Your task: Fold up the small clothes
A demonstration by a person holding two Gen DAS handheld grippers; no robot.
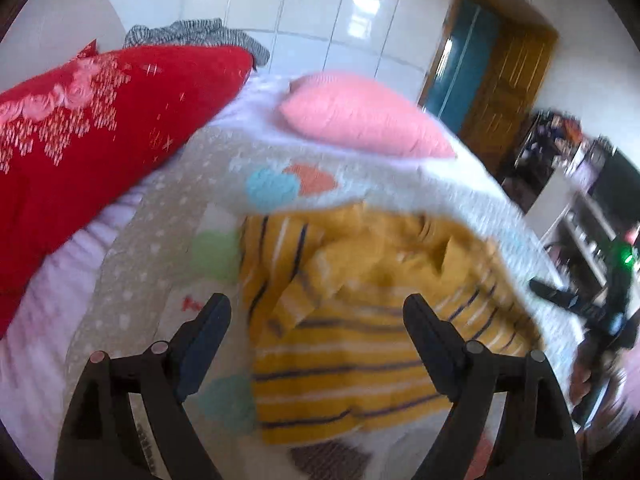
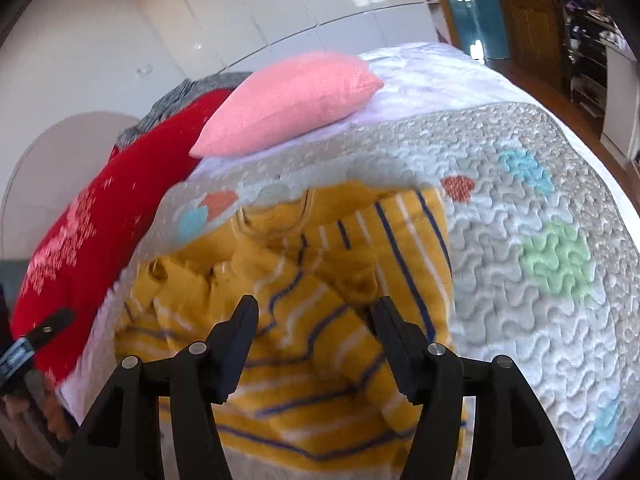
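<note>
Two claws are hovering over one garment, and neither is gripping anything. Left claw (image 1: 316, 308) is standing with its jaws wide apart; right claw (image 2: 314, 310) is standing with its jaws apart too, a little narrower. No cloth is sitting between either pair of pads.

Yellow striped top (image 1: 360, 312) is lying on the quilted bedspread (image 2: 520, 320) of the bed, directly ahead of and below both claws, partly folded, with sleeves drawn inward over the body. Motion blur is softening the edges, so exact fold lines are hard to call.

Relation that matters: in the left wrist view the garment is filling the gap between the fingers and spreading out to the right of them, with its left edge just inside the left finger. In the right wrist view it is lying between the fingers and spreading out to the left, with its right edge just beyond the right finger. So each claw is sitting over its own side of the garment, and neither is clearly the nearer. The long axis seems to be running away from the claws, toward the pink pillow (image 2: 288, 100) beyond the neckline (image 2: 276, 216).

Judgement: the near hem is lying closest to both claws, so the next fold is probably calling for both to come down on it together.

Red quilt (image 1: 100, 140) is lying far left of the left claw, clear of the work.
</note>
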